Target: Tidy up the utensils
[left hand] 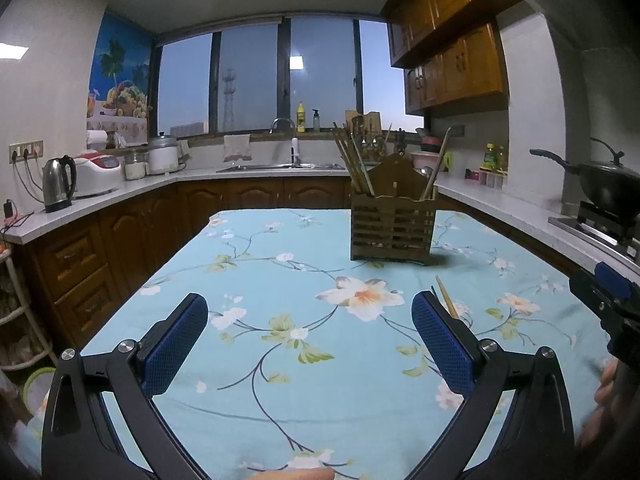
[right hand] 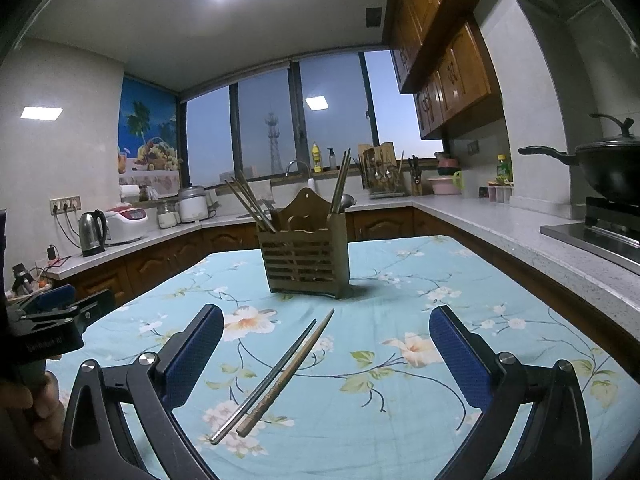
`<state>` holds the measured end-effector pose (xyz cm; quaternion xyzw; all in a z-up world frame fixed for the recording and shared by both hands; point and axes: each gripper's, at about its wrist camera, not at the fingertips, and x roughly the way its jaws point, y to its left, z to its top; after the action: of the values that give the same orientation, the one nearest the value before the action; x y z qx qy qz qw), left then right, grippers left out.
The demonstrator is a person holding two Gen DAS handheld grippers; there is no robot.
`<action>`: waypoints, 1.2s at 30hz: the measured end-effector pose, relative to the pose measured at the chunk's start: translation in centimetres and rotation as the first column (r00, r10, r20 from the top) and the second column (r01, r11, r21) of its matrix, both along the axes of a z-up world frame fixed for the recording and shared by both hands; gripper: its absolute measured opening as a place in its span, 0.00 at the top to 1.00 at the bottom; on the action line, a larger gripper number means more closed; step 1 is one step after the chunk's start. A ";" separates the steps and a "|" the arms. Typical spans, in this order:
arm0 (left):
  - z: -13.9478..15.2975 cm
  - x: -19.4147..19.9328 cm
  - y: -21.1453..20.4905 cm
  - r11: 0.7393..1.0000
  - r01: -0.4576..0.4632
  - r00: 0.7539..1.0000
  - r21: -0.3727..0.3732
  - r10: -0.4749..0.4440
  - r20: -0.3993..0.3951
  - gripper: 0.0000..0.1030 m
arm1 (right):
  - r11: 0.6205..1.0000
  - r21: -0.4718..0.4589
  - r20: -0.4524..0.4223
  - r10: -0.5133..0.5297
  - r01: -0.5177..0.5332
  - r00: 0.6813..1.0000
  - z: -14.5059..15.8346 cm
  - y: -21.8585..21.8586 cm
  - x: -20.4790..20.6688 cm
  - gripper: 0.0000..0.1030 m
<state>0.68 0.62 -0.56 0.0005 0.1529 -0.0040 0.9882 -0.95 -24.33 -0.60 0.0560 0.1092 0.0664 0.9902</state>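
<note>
L gripper [left hand: 310, 320]: fingers apart, empty | R gripper [right hand: 326, 332]: fingers apart, over 2 chopsticks [right hand: 280, 376] on counter [right hand: 400, 420] | holder [right hand: 304, 256] upright beyond.

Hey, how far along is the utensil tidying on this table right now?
Mostly done: several chopsticks already stand in the wooden holder. In hand: nothing, since the left tool and the right tool are both open. Left: a metal chopstick and a wooden chopstick lie on the tablecloth.

Floral-clothed table [right hand: 400, 420] carries wooden holder [right hand: 304, 258], seemingly two chopsticks [right hand: 280, 372].
</note>
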 end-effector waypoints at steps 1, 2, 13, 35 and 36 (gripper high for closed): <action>0.0 0.0 0.0 1.000 -0.001 1.000 0.000 0.001 0.001 0.00 | 1.000 0.001 0.000 0.001 -0.001 1.000 0.0 0.0 0.0 0.00; 0.1 0.0 0.0 1.000 -0.003 1.000 -0.001 0.003 0.002 0.00 | 1.000 0.002 0.000 0.002 -0.002 1.000 0.1 0.0 0.0 0.00; 0.1 0.0 0.0 1.000 -0.003 1.000 -0.002 0.003 0.008 0.00 | 1.000 0.002 -0.002 0.002 -0.002 1.000 0.1 0.0 -0.1 0.00; 0.3 -0.1 -0.1 1.000 -0.009 1.000 0.000 0.009 0.011 0.00 | 1.000 0.004 -0.002 0.003 -0.003 1.000 0.2 0.1 -0.1 0.00; 0.4 -0.1 0.0 1.000 -0.009 1.000 0.000 0.009 0.011 0.00 | 1.000 0.004 -0.001 0.003 -0.003 1.000 0.2 0.1 -0.1 0.00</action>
<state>0.56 0.58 -0.19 -0.0004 0.1475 0.0005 0.9891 -1.06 -24.21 -0.41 0.0579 0.1098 0.0681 0.9899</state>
